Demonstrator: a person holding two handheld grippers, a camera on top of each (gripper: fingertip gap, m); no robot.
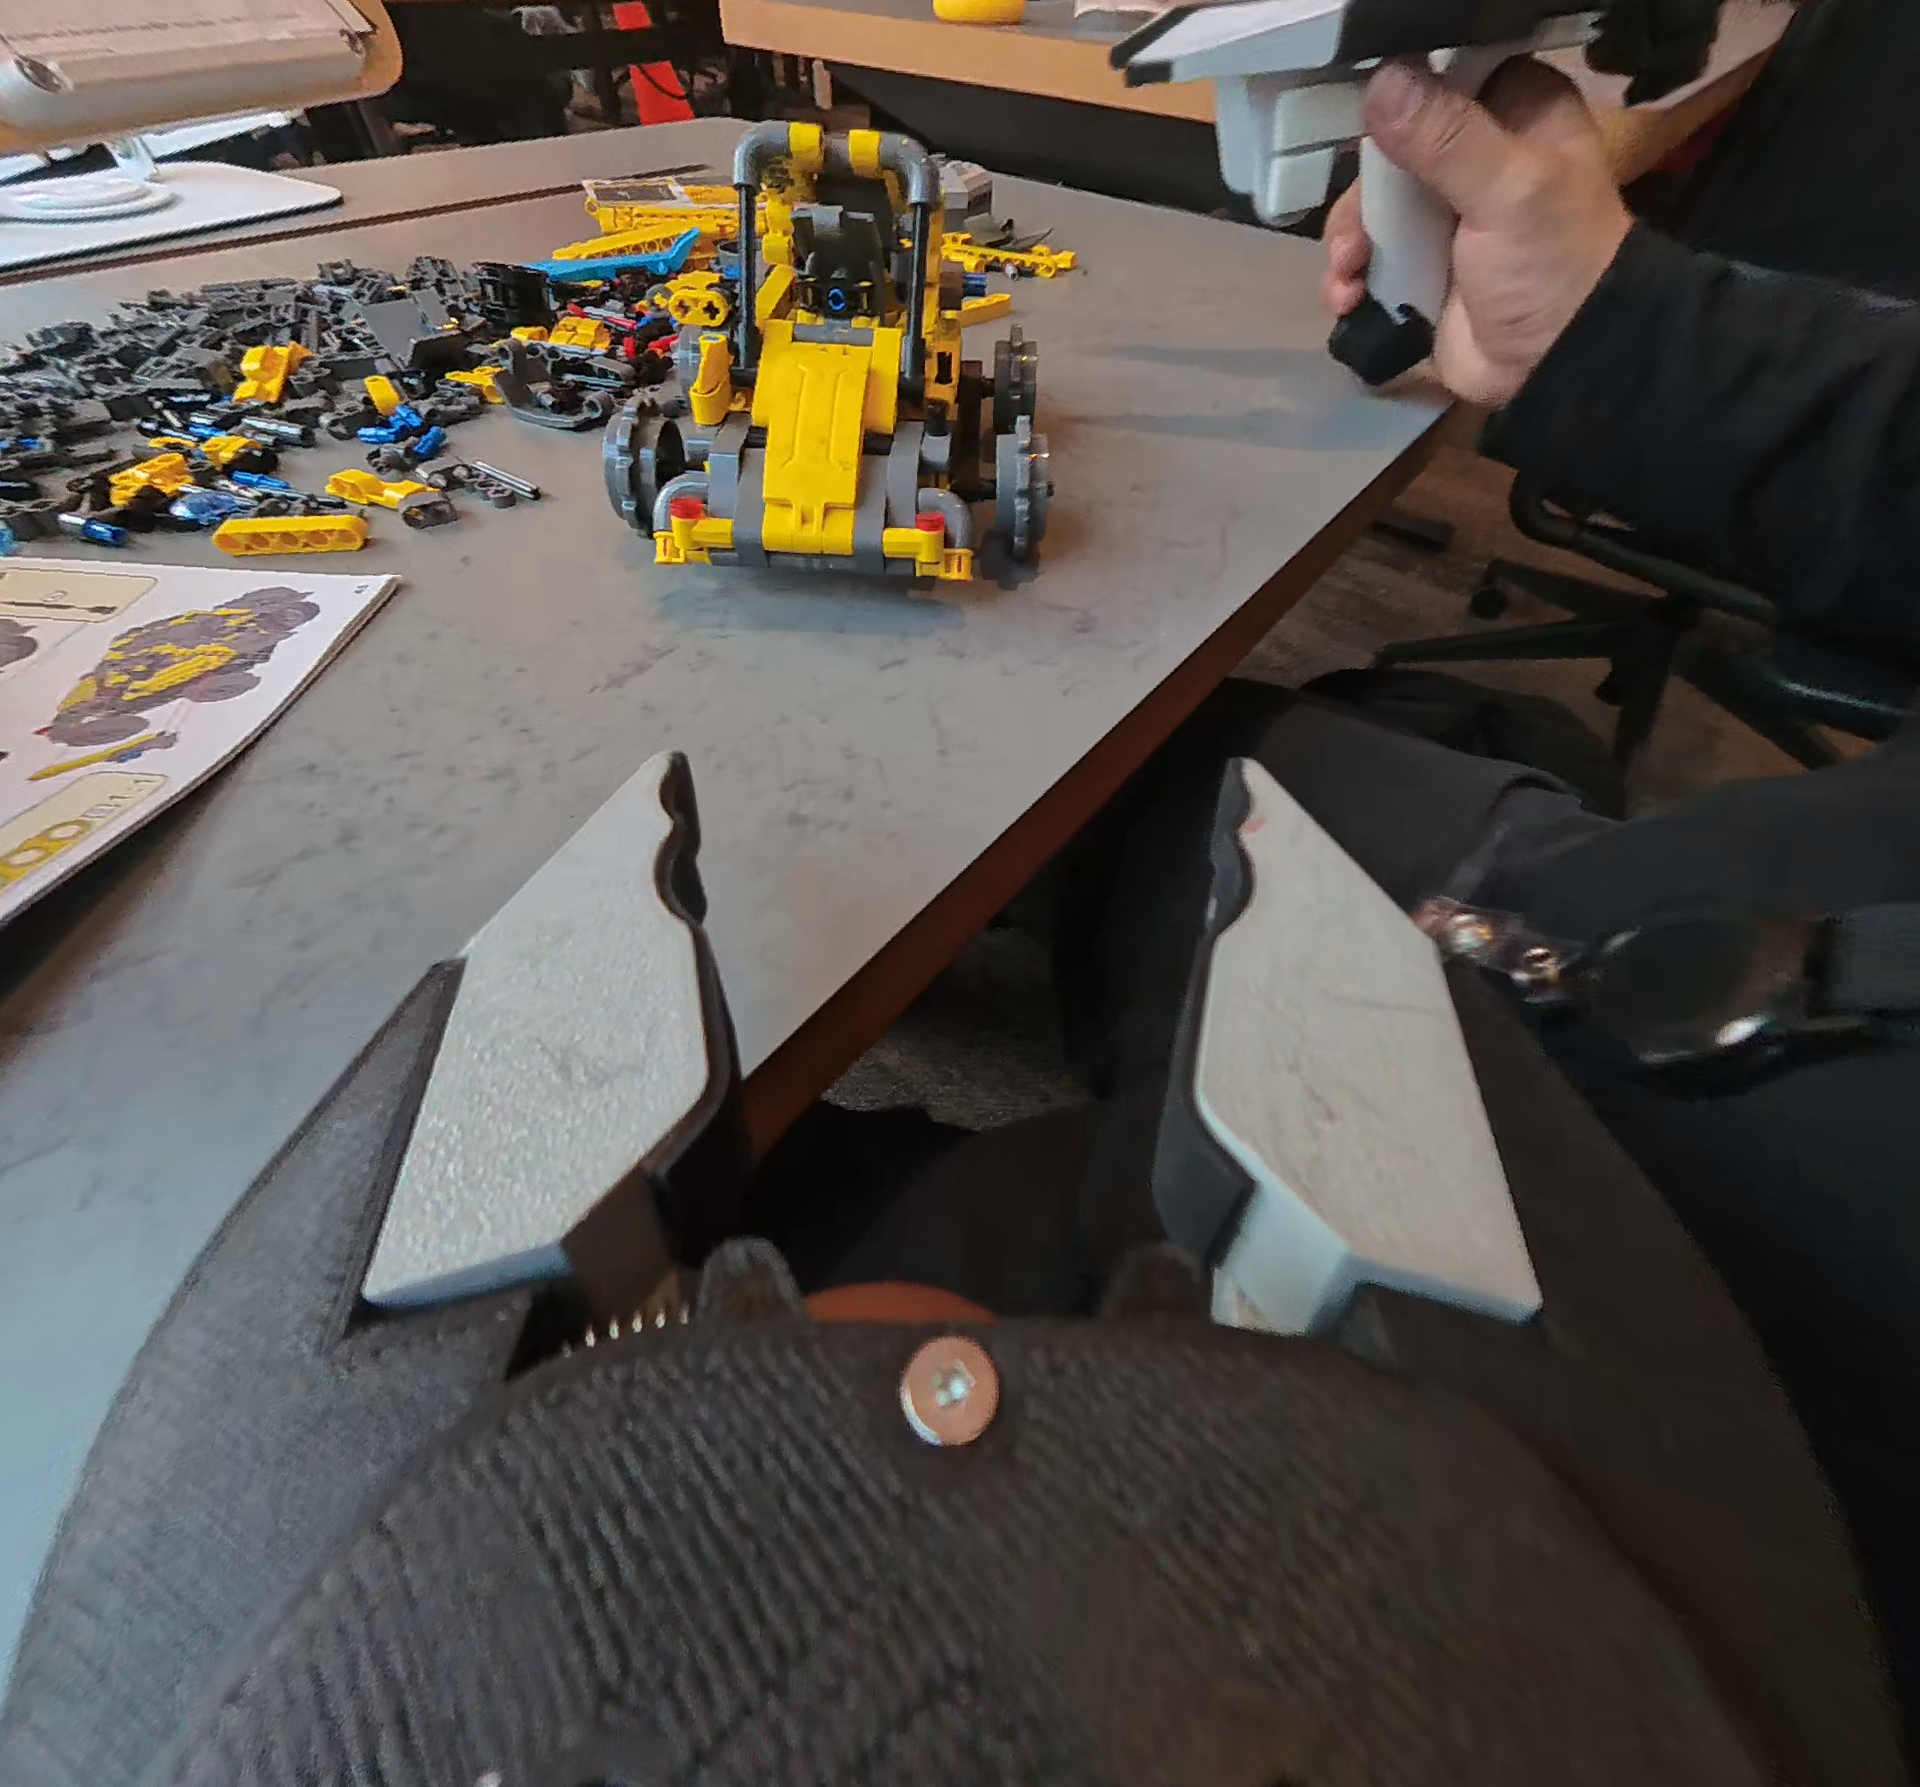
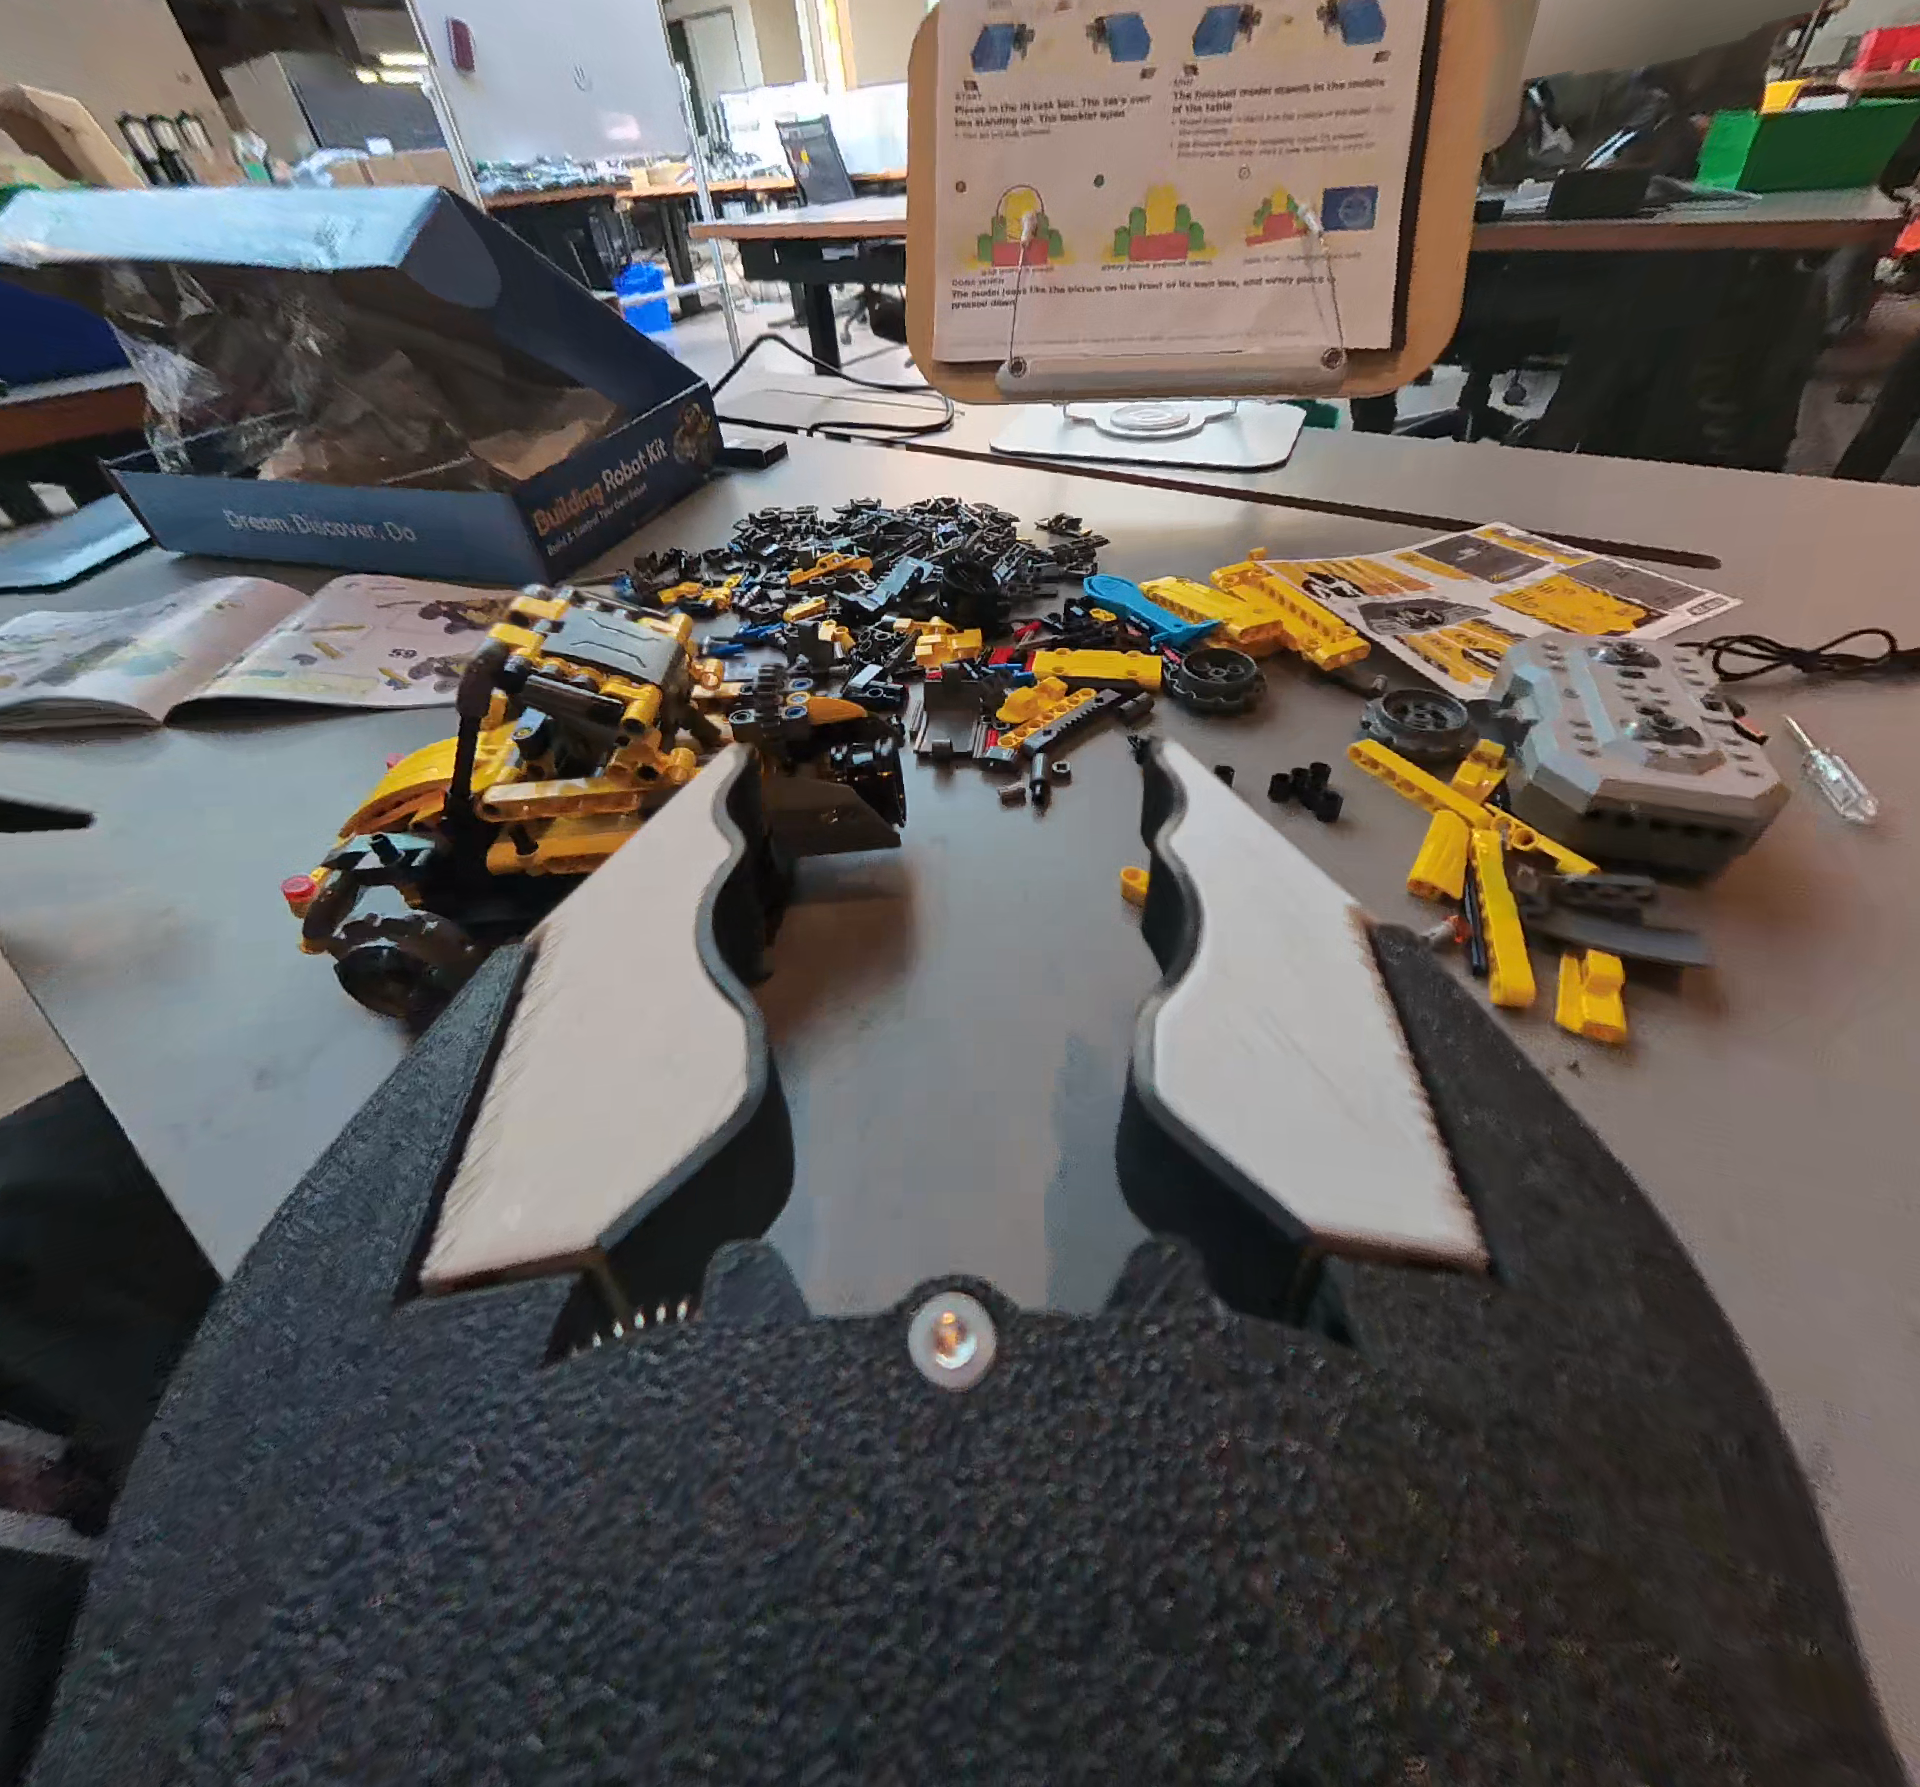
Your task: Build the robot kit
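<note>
A: From the left wrist view, what does the left gripper (image 1: 951, 838) have?

B: Nothing. Its jaws stand wide apart, over the near edge of the grey table (image 1: 582, 698). The yellow brick vehicle (image 1: 821, 387) stands farther in, near the right edge, with the loose parts pile (image 1: 260, 387) to its left and an open instruction booklet (image 1: 156, 698) at the left edge. A hand (image 1: 1486, 231) holds the right gripper (image 1: 1143, 59) up beyond the right edge.

A: And the right wrist view?

B: The right gripper (image 2: 940, 766) is also open and empty, above bare table. The vehicle (image 2: 582, 750) is just beside its left finger (image 2: 634, 989). A grey controller (image 2: 1631, 750) lies right, a blue box (image 2: 416, 387) at the far left corner, a sheet stand (image 2: 1174, 179) at the far edge.
</note>
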